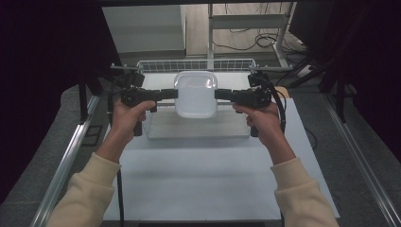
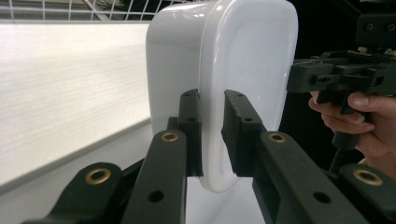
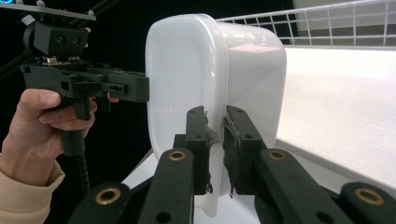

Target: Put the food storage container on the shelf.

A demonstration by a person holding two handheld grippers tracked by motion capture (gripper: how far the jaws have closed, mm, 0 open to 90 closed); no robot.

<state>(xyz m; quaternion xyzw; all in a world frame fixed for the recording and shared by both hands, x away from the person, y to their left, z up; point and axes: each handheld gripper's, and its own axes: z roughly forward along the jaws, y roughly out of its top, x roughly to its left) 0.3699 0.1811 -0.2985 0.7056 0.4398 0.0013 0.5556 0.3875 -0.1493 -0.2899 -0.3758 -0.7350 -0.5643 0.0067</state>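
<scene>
White plastic container [image 1: 196, 94] held between both tongs, above wire basket [image 1: 196, 124] on table [image 1: 198, 175]. Left tongs [image 1: 173, 93] pinch left rim; right tongs [image 1: 219, 94] pinch right rim. Both equally near, facing inward. Container's long axis roughly perpendicular to line between tongs.

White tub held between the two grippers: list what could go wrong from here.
1. The left gripper and right gripper each pinch only the thin rim of the tub, on opposite sides. If one hand pulls away or twists, the rim could slip out, dropping the tub.
2. The tub hangs over the wire basket. Lowered unevenly, it may catch on the basket's edge.
</scene>
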